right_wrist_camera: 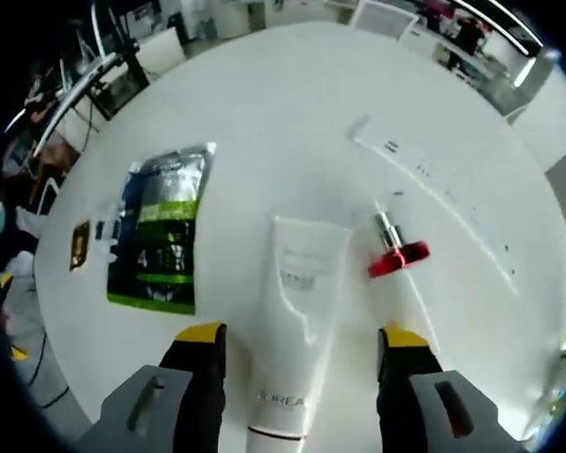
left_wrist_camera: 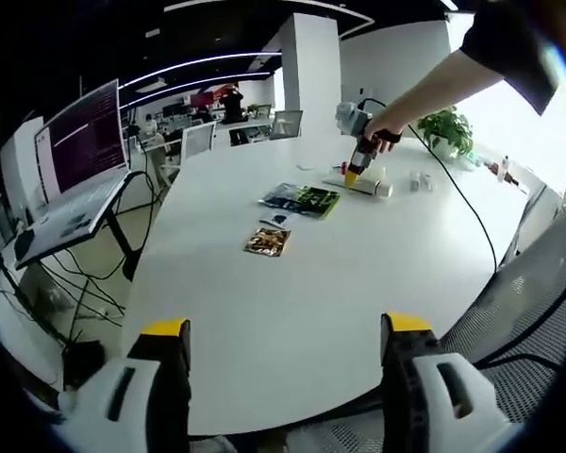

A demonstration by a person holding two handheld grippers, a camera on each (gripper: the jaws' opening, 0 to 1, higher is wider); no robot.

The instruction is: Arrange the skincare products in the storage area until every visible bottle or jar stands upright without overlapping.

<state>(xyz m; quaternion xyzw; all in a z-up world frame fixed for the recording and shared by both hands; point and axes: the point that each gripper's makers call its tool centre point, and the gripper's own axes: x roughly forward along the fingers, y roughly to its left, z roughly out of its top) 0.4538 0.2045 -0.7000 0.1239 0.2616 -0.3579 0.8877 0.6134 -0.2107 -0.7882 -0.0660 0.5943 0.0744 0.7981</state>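
A white L'Oreal tube lies flat on the white table, cap end toward the camera. My right gripper hovers over it, open, one jaw on each side of the tube and not touching it. Just right of the tube lies a small item with a red cap and a silver nozzle. In the left gripper view the right gripper is far across the table, held by a hand above the tube. My left gripper is open over the near table edge with nothing between its jaws.
A green and black sachet pack and a small brown sachet lie left of the tube. Small clear bottles stand beyond it. A laptop on a stand is at the left, a mesh chair at the right, a plant behind.
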